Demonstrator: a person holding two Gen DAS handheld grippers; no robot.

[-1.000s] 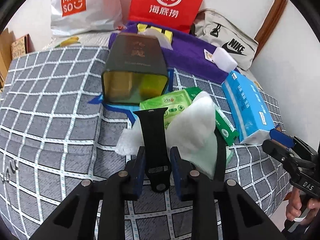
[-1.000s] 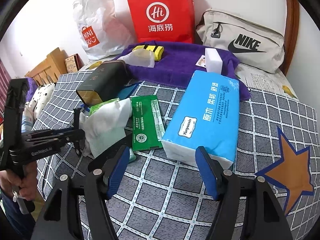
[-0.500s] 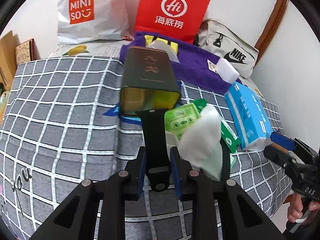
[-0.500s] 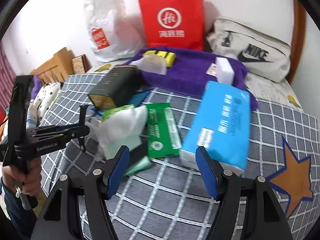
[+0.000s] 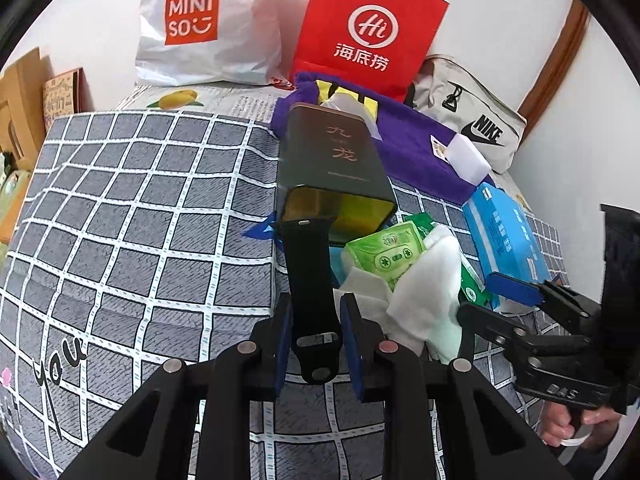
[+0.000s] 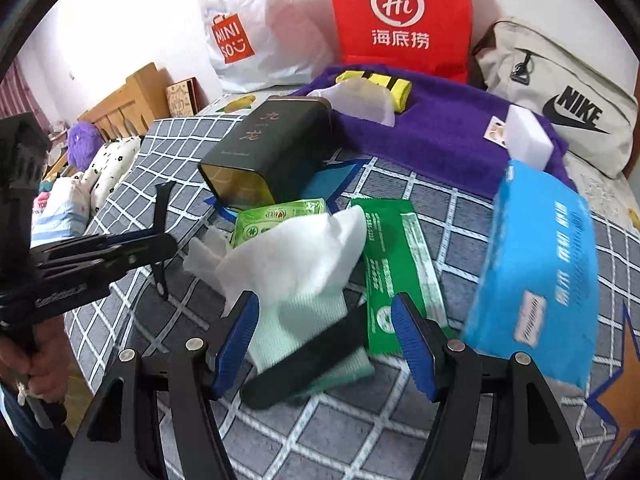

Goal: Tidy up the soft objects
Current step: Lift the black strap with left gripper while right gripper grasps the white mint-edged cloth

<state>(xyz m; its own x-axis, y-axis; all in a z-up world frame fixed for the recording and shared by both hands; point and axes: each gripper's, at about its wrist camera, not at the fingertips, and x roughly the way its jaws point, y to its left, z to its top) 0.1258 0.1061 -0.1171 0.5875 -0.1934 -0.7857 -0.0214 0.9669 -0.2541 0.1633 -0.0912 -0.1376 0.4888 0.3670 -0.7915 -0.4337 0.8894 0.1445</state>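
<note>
On the checked bedspread [image 5: 120, 216] my left gripper [image 5: 316, 312] is shut on a black watch strap [image 5: 310, 272], which sticks forward toward a dark tin [image 5: 332, 160]. From the right wrist view the same strap [image 6: 160, 208] shows edge-on in that gripper [image 6: 160, 240]. My right gripper [image 6: 325, 304] stands open over a white cloth [image 6: 292, 256], a pale green cloth [image 6: 288, 340] and a second black strap [image 6: 312, 360]; its pads touch none of them. It also shows at the right of the left wrist view [image 5: 496, 304].
A green wipes pack [image 6: 280, 216], a dark green sachet [image 6: 396, 264] and a blue tissue pack [image 6: 536, 264] lie by the cloths. Behind are a purple towel [image 6: 440, 132], a white block [image 6: 528, 140], a red bag [image 6: 400, 20], a white bag [image 6: 248, 32] and a Nike bag [image 6: 560, 96].
My right gripper has swung left, from in front of the blue tissue pack to over the white cloth. The left gripper has drifted away from the pile, still gripping the strap.
</note>
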